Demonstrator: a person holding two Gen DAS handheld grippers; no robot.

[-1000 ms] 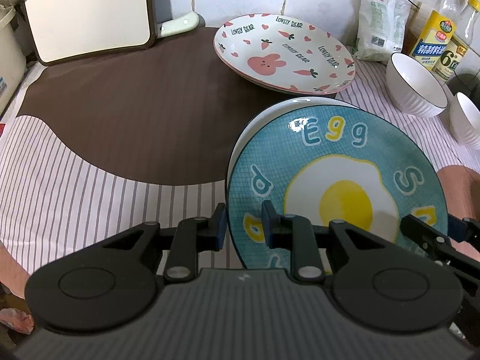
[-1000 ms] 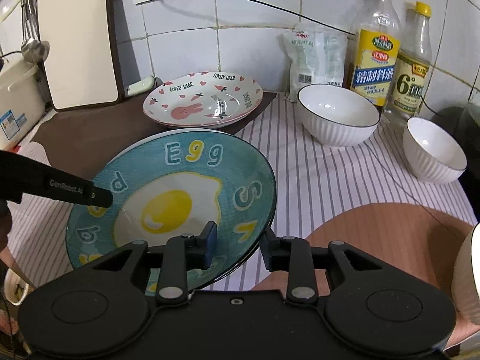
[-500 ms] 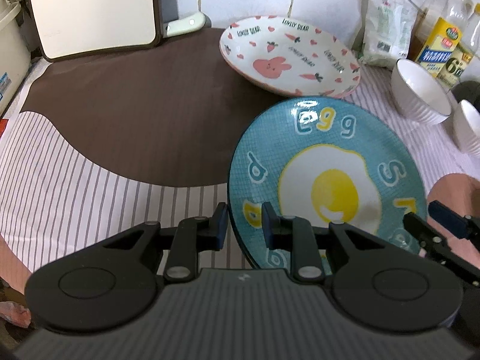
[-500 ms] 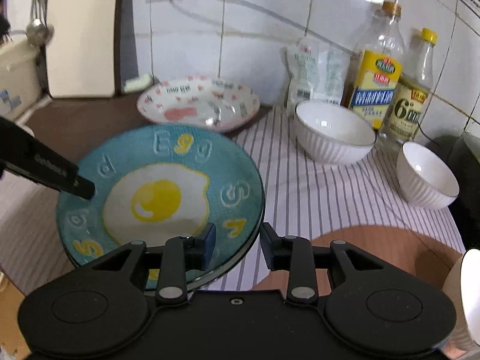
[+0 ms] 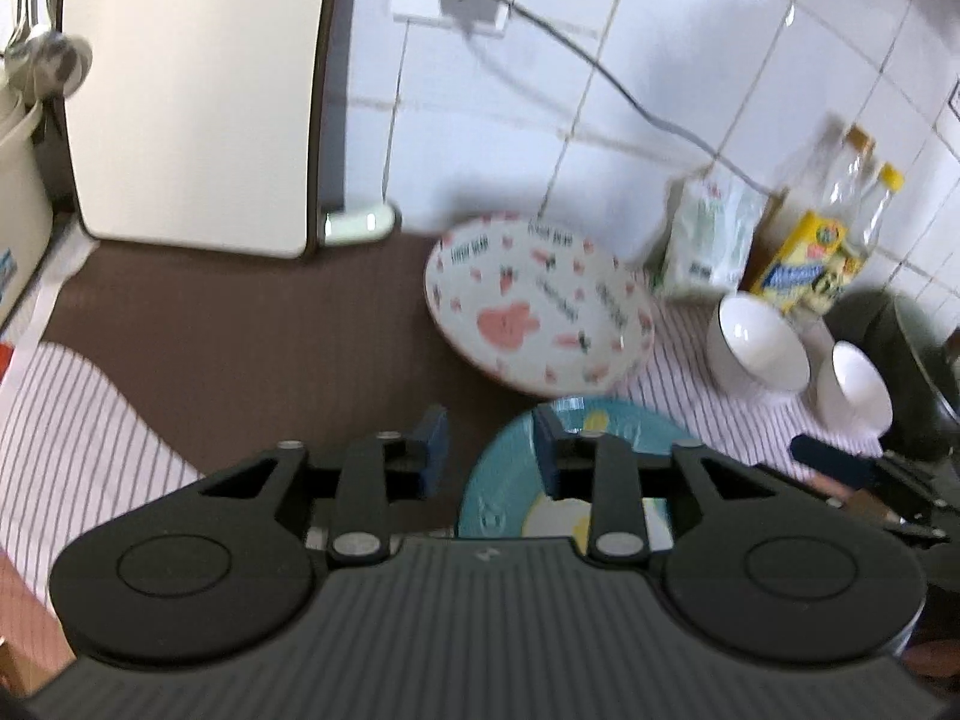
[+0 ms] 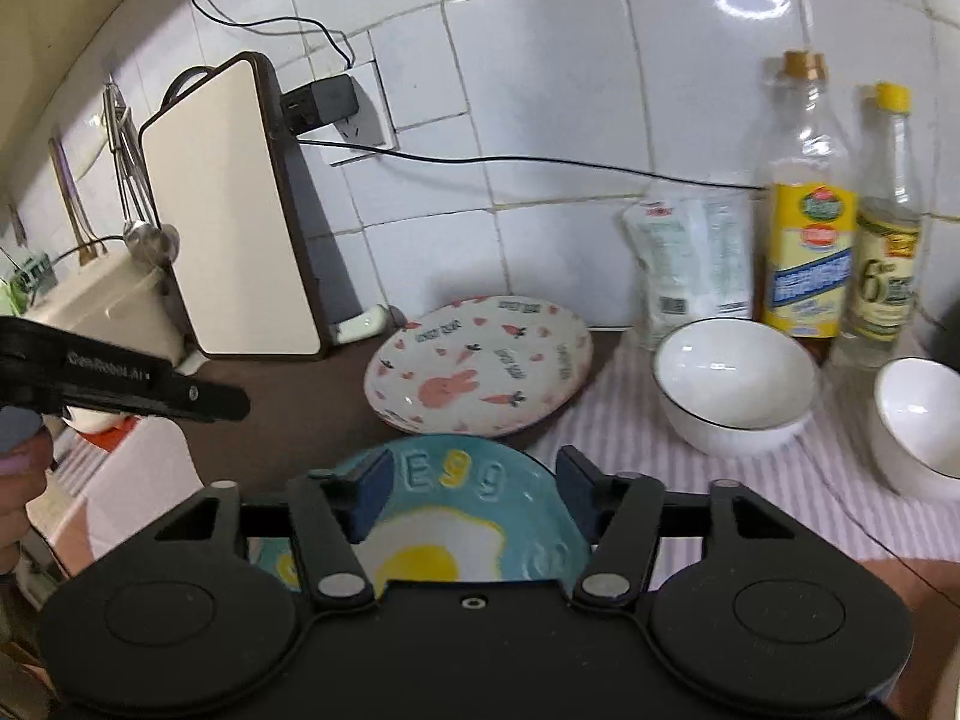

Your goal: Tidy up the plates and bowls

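1. Egg plate (image 6: 456,516) lies flat on the counter, just in front of the bunny plate (image 6: 480,366).
2. Left gripper (image 5: 489,450) and right gripper (image 6: 474,480) – jaws spread, holding nothing.
3. Risk: a careless reach could knock the nearby bowls (image 6: 735,381) – they stand close together.

A brown-and-striped mat (image 6: 690,480) covers the counter, carrying the egg plate (image 6: 456,480), bunny plate (image 6: 480,366) and two white bowls (image 6: 732,384).

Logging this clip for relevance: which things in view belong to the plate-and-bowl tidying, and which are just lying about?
Part of the job: egg plate; rabbit plate; big white bowl; small white bowl.

Lying about: cutting board; two bottles; white pouch; charger; hanging utensils.
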